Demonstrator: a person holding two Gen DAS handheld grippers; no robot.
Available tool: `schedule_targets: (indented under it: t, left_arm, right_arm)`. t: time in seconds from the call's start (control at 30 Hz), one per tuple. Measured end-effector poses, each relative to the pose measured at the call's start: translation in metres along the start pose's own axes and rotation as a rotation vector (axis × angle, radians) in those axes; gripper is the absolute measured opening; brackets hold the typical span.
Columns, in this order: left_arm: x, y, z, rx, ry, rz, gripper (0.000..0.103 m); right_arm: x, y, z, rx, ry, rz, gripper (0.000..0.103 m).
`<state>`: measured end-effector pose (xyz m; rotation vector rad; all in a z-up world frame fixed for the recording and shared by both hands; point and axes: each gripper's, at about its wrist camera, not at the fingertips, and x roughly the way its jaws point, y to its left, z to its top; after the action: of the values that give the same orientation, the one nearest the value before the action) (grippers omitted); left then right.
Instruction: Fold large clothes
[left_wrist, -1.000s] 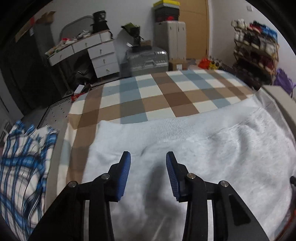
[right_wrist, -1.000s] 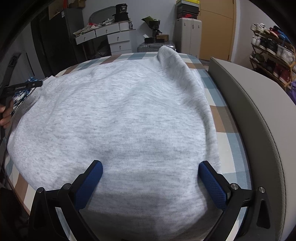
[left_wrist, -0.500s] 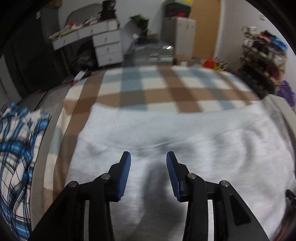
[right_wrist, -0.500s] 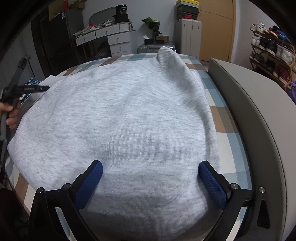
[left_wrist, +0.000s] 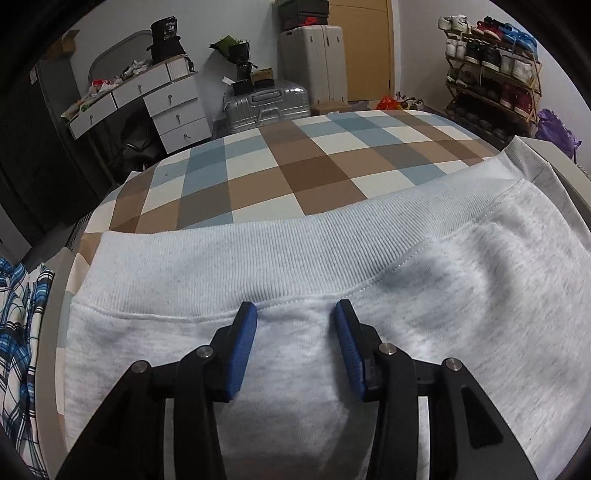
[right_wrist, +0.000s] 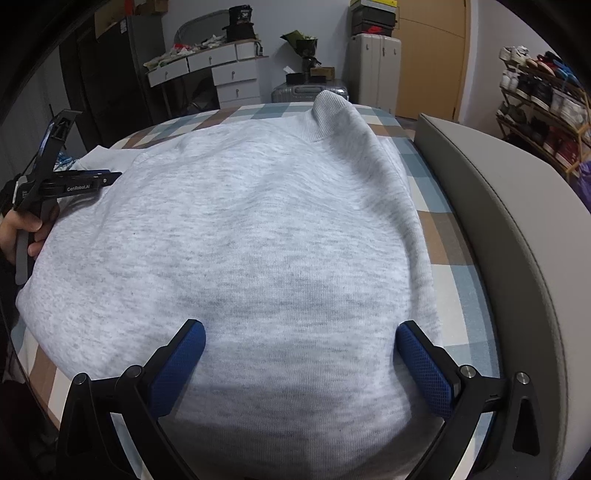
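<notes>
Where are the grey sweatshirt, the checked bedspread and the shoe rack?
grey sweatshirt (right_wrist: 258, 240): right wrist view, middle of its body.
checked bedspread (left_wrist: 314, 173): left wrist view, bare squares.
shoe rack (left_wrist: 491, 70): left wrist view, middle shelves.

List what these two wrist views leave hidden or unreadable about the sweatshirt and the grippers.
- Left wrist view: the grey sweatshirt runs off the bottom and right edges; the left gripper, jaws just opening, covers fabric beneath it.
- Right wrist view: the sweatshirt's near edge is hidden behind the open right gripper; sleeves cannot be told.
- Right wrist view: the hand is cut off by the left edge.
- Whether the pads touch cloth: unclear.
</notes>
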<state>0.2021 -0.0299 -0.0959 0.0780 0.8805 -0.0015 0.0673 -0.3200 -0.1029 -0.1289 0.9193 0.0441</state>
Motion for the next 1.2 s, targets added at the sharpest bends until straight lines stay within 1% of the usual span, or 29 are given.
schedule_targets:
  t: [0.03,0.1,0.13,0.17,0.23,0.27,0.3,0.4,0.47,0.53,0.57,0.6,0.63,0.67,0.7,0.73,0.77,0.8,0.87,0.9,0.93,0.97,1.0,1.03,1.1,1.17,1.2]
  left_arm:
    - [-0.001,0.000,0.000,-0.002,-0.001,-0.001,0.040]
    - [0.000,0.000,-0.001,-0.010,-0.003,-0.009,0.040]
    - [-0.001,0.001,-0.001,-0.015,-0.003,-0.014,0.041]
    - [-0.001,0.002,-0.001,-0.021,-0.003,-0.020,0.041]
    - [-0.001,0.005,-0.002,-0.036,-0.003,-0.037,0.042]
    - [0.000,0.007,-0.001,-0.047,-0.002,-0.049,0.042]
    - [0.000,0.008,-0.002,-0.054,-0.001,-0.057,0.042]
    - [0.000,0.012,-0.002,-0.076,-0.002,-0.084,0.042]
    - [0.000,0.010,-0.002,-0.072,-0.002,-0.080,0.042]
    - [0.000,0.013,-0.002,-0.075,-0.002,-0.084,0.042]
    - [0.000,0.012,-0.002,-0.076,-0.002,-0.084,0.042]
    - [0.000,0.012,-0.003,-0.077,-0.002,-0.087,0.042]
    - [0.000,0.013,-0.003,-0.080,-0.002,-0.090,0.042]
    - [0.000,0.013,-0.003,-0.083,-0.002,-0.094,0.042]
    - [0.000,0.013,-0.003,-0.085,-0.002,-0.096,0.042]
    - [0.000,0.013,-0.003,-0.087,-0.002,-0.099,0.042]
    - [0.000,0.013,-0.003,-0.088,-0.002,-0.101,0.042]
    - [0.000,0.014,-0.003,-0.089,-0.002,-0.105,0.043]
    - [0.000,0.015,-0.003,-0.093,-0.003,-0.116,0.043]
    - [0.000,0.015,-0.003,-0.093,-0.003,-0.117,0.043]
    - [0.000,0.014,-0.003,-0.093,-0.003,-0.116,0.043]
    - [0.000,0.015,-0.003,-0.092,-0.003,-0.116,0.043]
    - [0.000,0.015,-0.003,-0.093,-0.003,-0.116,0.043]
    - [0.000,0.015,-0.003,-0.093,-0.003,-0.116,0.043]
    - [0.000,0.016,-0.003,-0.092,-0.003,-0.114,0.043]
    - [0.000,0.015,-0.003,-0.091,-0.002,-0.112,0.043]
    - [0.000,0.016,-0.003,-0.090,-0.002,-0.112,0.043]
  right_arm:
    - [-0.008,0.001,0.006,0.016,-0.031,-0.006,0.103]
    - [-0.029,0.003,0.027,0.049,-0.141,0.045,0.103]
    - [-0.033,0.004,0.036,0.055,-0.168,0.058,0.103]
    - [-0.034,0.005,0.051,0.053,-0.180,0.051,0.103]
    - [-0.024,0.010,0.085,0.024,-0.165,-0.040,0.103]
    - [-0.014,0.011,0.103,0.011,-0.156,-0.094,0.103]
    - [0.001,0.009,0.123,0.016,-0.140,-0.124,0.103]
    - [0.044,-0.005,0.163,0.093,-0.083,-0.142,0.103]
    - [0.072,-0.014,0.176,0.144,-0.049,-0.156,0.101]
    - [0.099,-0.023,0.179,0.175,-0.005,-0.152,0.090]
    - [0.110,-0.028,0.177,0.191,0.024,-0.141,0.065]
    - [0.118,-0.031,0.176,0.213,0.054,-0.132,0.020]
    - [0.119,-0.032,0.173,0.218,0.061,-0.103,0.011]
    - [0.108,-0.031,0.170,0.195,0.014,-0.079,0.011]
    - [0.095,-0.034,0.166,0.182,-0.028,-0.098,0.009]
    - [0.087,-0.040,0.166,0.195,-0.053,-0.104,0.009]
    - [0.080,-0.053,0.165,0.234,-0.084,-0.105,0.008]
    - [0.075,-0.072,0.165,0.301,-0.101,-0.104,0.008]
    - [0.083,-0.094,0.164,0.386,-0.073,-0.040,0.008]
    - [0.090,-0.095,0.163,0.396,-0.057,-0.038,0.008]
    - [0.101,-0.091,0.163,0.370,-0.024,-0.058,0.008]
    - [0.109,-0.085,0.164,0.339,-0.010,-0.095,0.009]
    - [0.115,-0.078,0.164,0.308,-0.003,-0.143,0.013]
    - [0.116,-0.075,0.165,0.299,0.004,-0.167,0.016]
    - [0.106,-0.072,0.167,0.301,-0.002,-0.190,0.047]
    - [0.081,-0.062,0.169,0.268,-0.063,-0.226,0.049]
    - [0.064,-0.051,0.170,0.215,-0.095,-0.240,0.052]
